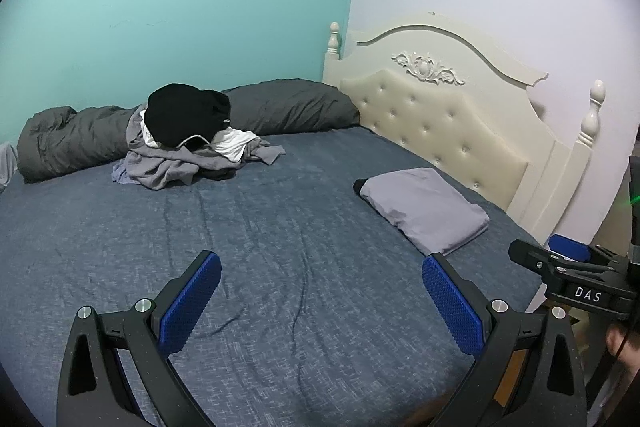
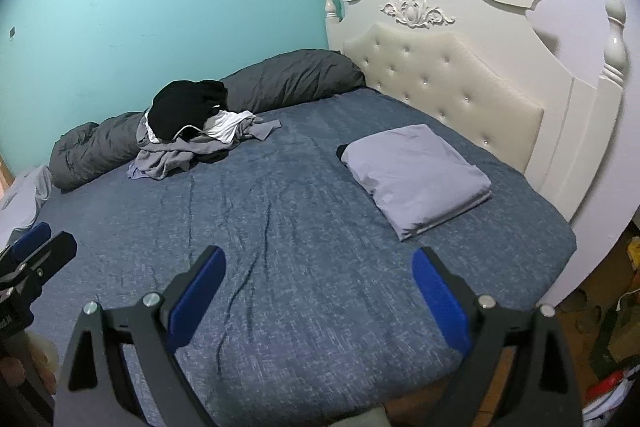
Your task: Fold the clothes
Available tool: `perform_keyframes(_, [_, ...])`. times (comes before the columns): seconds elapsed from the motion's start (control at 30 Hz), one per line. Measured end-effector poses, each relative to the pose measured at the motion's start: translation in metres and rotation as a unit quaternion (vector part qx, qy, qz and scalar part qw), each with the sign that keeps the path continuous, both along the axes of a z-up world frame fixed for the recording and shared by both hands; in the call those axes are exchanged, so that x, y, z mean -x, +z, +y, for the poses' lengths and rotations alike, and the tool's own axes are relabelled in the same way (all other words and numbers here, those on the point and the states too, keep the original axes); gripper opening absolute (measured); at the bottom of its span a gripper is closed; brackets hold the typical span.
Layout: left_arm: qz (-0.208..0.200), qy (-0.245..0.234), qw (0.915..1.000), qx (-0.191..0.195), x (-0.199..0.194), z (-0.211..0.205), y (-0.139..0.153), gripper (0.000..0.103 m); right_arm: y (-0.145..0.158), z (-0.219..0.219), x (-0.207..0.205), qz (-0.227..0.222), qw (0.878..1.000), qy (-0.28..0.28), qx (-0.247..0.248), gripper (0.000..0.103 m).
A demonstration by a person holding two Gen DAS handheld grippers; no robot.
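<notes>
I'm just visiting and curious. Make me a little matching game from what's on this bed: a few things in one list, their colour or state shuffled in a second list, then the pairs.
Things:
1. folded garment
2. clothes pile
3. duvet
4. headboard

Descriptions:
A. cream, button-tufted
B. dark grey, bunched along the teal wall
C. light grey, a neat flat rectangle near the headboard
D. jumbled, a black piece on top

Pairs: 1-C, 2-D, 3-B, 4-A
</notes>
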State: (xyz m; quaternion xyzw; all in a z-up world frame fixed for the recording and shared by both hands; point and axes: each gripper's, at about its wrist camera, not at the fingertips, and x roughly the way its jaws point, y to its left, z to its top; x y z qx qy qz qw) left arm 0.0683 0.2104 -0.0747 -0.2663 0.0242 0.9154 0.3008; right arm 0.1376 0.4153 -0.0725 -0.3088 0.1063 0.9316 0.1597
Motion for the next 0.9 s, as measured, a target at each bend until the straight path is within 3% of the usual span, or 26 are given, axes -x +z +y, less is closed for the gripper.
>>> perform_keyframes(0.9, [-0.003,-0.029,0.9996,0.002,-0.013,0.031,-0.014,0.102,-0.014,0.027,-0.03,-0.015,0.999,-0.04,-0.001,0.095])
